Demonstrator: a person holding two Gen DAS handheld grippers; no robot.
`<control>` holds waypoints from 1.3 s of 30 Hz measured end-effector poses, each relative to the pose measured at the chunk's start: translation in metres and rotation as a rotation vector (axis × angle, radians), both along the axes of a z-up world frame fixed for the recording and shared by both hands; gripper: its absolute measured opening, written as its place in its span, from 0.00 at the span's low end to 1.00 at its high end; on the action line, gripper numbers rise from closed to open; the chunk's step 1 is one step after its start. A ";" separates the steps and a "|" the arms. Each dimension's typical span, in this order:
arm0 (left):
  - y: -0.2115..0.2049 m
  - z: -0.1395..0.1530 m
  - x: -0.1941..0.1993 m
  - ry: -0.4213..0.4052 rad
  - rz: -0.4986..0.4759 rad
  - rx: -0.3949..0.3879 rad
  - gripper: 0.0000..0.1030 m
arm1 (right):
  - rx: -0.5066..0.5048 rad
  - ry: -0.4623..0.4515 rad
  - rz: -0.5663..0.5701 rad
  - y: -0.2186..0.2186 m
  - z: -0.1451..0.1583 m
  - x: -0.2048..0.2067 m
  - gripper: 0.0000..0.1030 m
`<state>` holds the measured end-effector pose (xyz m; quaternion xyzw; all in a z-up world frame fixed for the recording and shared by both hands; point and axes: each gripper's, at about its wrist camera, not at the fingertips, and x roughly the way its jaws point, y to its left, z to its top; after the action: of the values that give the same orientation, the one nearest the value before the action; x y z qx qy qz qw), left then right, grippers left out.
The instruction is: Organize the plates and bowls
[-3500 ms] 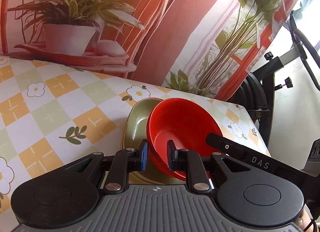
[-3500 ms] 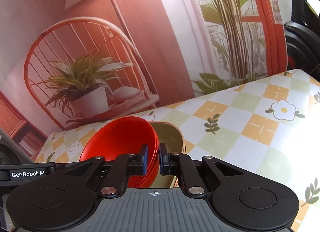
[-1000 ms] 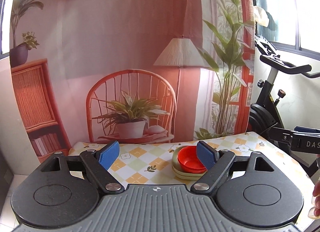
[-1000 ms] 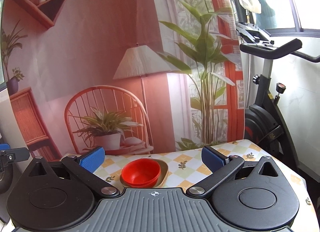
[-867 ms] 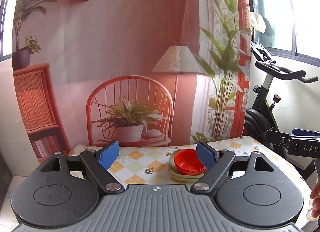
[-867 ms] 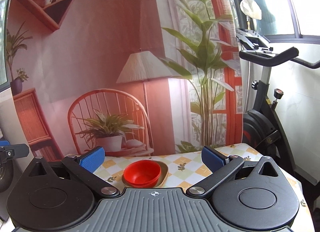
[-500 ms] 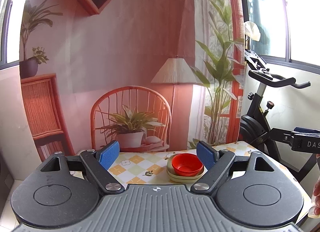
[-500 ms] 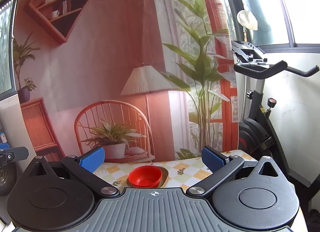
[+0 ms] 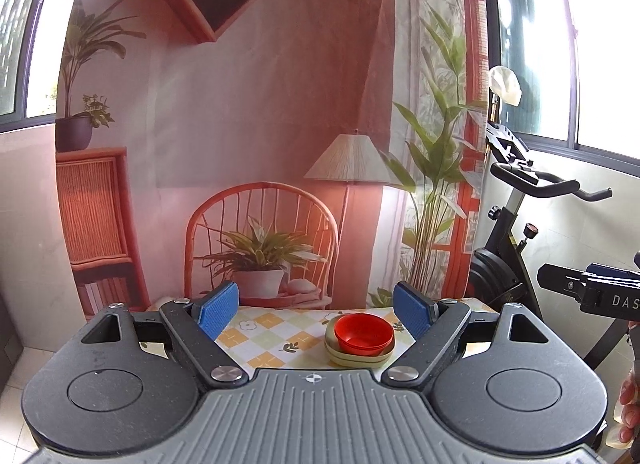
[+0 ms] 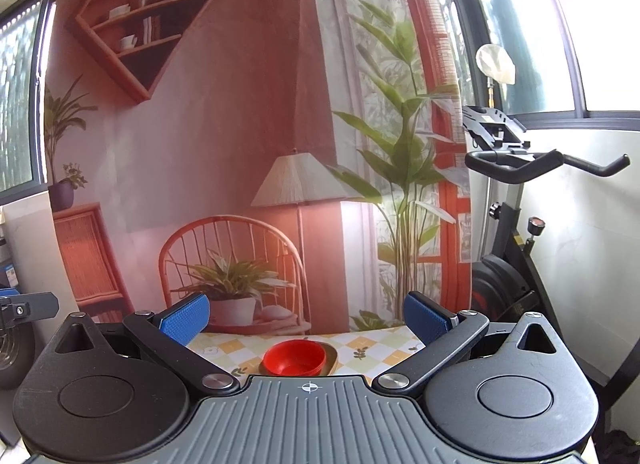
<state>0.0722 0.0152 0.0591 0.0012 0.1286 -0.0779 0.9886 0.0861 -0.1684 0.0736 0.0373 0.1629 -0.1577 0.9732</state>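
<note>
Red bowls (image 9: 363, 334) sit nested inside a pale olive dish (image 9: 357, 356) on the checked tablecloth (image 9: 276, 332) in the left wrist view; rim lines suggest two or more red ones, though the exact count is hard to make out, and the olive piece may itself be a stack. The left gripper (image 9: 316, 308) is held back from the table with its blue pads (image 9: 218, 309) spread wide and nothing between them — open cloth lies to the left of the stack. At the right edge a hand (image 9: 630, 404) is cut off by the frame. In the right wrist view the same red bowls (image 10: 294, 357) show, their lower part hidden behind the gripper body, with only a sliver of the olive dish (image 10: 331, 358) visible. The right gripper (image 10: 306, 322) is also spread wide and empty, well apart from the stack, and an exercise bike (image 10: 516, 264) stands beyond the table's right edge.
</note>
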 end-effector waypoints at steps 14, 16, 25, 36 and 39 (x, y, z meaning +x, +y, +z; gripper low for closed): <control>0.004 0.002 -0.003 -0.003 0.005 -0.013 0.84 | -0.009 0.004 0.004 0.005 0.002 0.000 1.00; 0.005 0.003 -0.002 -0.001 0.010 -0.017 0.84 | -0.011 0.006 0.007 0.004 0.002 0.001 1.00; 0.005 0.004 -0.003 0.000 0.012 -0.024 0.84 | -0.009 0.006 0.005 0.004 0.001 0.001 1.00; 0.005 0.004 -0.002 0.004 0.008 -0.024 0.84 | -0.007 0.009 0.005 0.002 0.001 0.001 1.00; 0.005 0.003 -0.003 0.003 0.006 -0.025 0.84 | -0.007 0.011 0.006 0.001 0.001 0.000 1.00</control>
<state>0.0697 0.0204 0.0625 -0.0118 0.1293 -0.0766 0.9886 0.0865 -0.1670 0.0745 0.0329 0.1676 -0.1557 0.9729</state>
